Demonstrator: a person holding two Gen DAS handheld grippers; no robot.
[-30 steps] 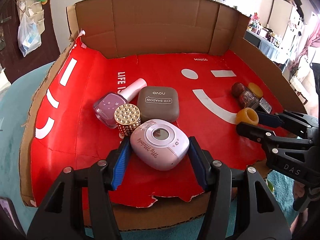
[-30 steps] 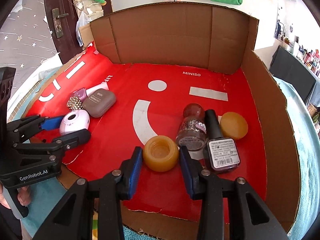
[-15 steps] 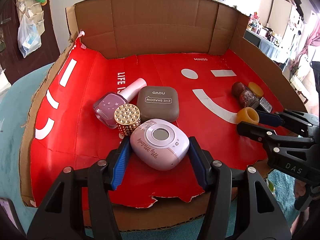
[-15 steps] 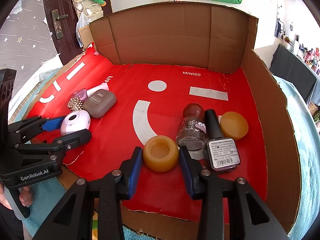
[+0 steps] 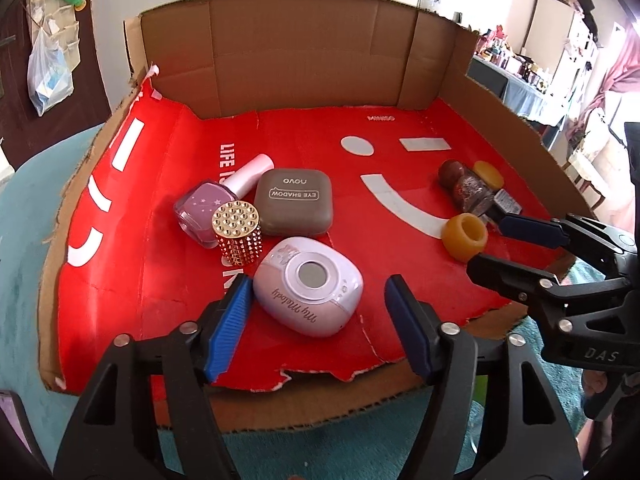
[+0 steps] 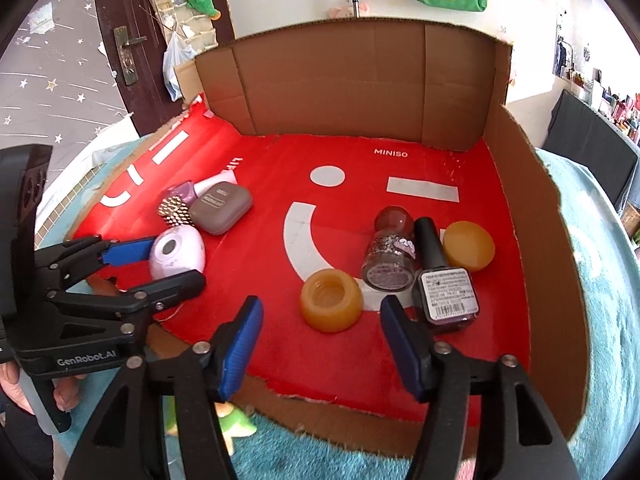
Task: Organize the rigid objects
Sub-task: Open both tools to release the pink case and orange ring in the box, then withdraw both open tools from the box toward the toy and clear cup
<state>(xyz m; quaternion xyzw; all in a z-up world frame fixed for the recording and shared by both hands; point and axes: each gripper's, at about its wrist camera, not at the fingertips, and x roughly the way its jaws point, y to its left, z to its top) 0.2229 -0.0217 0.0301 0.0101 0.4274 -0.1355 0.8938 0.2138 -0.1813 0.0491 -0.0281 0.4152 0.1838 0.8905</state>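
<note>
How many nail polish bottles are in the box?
3: a lilac one lying by the eyeshadow case, plus a glittery one and a dark one lying side by side on the right.

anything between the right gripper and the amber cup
No. In the right wrist view the right gripper is open, with only bare red liner between its fingers and the amber cup ahead.
</note>
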